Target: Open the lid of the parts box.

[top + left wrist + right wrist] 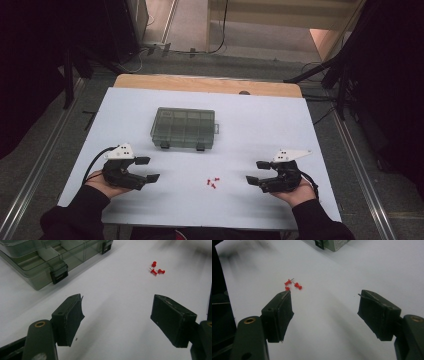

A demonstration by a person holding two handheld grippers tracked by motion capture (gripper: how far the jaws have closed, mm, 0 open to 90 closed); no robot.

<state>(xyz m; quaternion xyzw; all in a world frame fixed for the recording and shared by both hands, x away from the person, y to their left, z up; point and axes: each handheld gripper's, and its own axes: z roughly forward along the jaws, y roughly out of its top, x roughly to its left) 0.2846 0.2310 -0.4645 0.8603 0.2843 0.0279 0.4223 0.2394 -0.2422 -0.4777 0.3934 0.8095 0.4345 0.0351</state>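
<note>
The three red push pins lie in a loose cluster on the white worktop, near its front edge, between my two hands and a little nearer the right one. In the right gripper view they sit just beyond the tip of one jaw; in the left gripper view they are farther off. I judge them feather-light and rigid, with smooth plastic heads that could skid or flick away under a careless pinch, and bare metal points that could snag the pads. I would take one at a time across its waisted plastic head, jaws low to the sheet, closing gently and keeping clear of its neighbours.

Behind them, well apart and nearer the worktop's middle, stands the smoky clear compartment box with its lid shut and two dark latches facing me; the left gripper view shows its near corner close.

My right tongs are released, jaws spread wide with nothing between, held level just above the sheet and pointing inward at the pins. My left tongs are likewise spread and empty, mirrored on the other side, pointing inward. Each hand cradles its gripper from below, and both forearms rest near the front edge.
</note>
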